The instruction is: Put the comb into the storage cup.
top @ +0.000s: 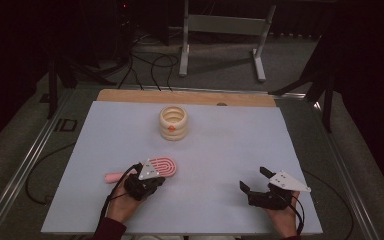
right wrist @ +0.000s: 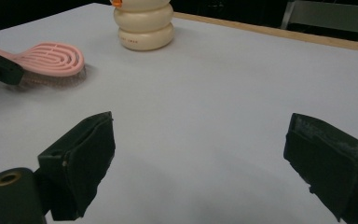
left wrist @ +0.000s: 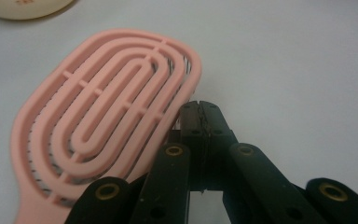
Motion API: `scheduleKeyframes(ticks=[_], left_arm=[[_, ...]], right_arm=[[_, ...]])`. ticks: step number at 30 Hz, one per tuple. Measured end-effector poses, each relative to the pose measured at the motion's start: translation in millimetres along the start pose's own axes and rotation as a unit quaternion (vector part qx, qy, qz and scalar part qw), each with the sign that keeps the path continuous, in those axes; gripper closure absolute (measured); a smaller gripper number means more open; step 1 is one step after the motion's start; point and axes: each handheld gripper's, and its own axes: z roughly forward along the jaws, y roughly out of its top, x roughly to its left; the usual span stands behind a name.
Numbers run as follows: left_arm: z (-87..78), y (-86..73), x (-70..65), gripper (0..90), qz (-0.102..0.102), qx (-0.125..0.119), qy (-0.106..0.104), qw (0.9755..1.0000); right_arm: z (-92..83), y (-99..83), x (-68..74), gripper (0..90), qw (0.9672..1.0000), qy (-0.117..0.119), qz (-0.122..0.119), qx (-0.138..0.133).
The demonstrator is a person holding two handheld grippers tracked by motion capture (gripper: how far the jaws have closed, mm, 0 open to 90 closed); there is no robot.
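A pink hairbrush (top: 163,166) lies bristles down on the white mat (top: 220,145), its handle pointing left. My left gripper (top: 156,178) rests right beside the brush head (left wrist: 107,116). Its jaws are shut, pad against pad, with nothing visible between them, and the left gripper's tips (left wrist: 200,112) lie close against the head's rim. My right gripper (top: 253,178) stands open near the front right of the mat. In the right gripper view (right wrist: 200,149) only bare mat lies between its pads (right wrist: 91,154). The brush (right wrist: 51,58) shows far off to its left.
A cream ringed container (top: 173,122) with an orange mark stands at the mat's far middle, and its base (right wrist: 143,23) shows in the right gripper view. A wooden table edge (top: 190,96) runs behind it. Beyond are a grey metal stand (top: 222,30) and floor cables (top: 150,65).
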Motion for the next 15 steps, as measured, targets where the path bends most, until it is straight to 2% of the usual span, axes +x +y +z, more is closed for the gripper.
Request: scheduleKeyframes(ticks=[8,15], left_arm=[[0.1,-2.0,5.0,90.0,-0.011,0.015,0.032,0.9993],[1.7,-3.6,9.2,90.0,-0.028,0.019,0.047,0.9983]], right_arm=[[-0.1,-0.1,-0.2,8.8,1.0,0.0,0.001,0.001],[0.2,-0.1,0.0,8.8,1.0,-0.002,0.001,0.002]])
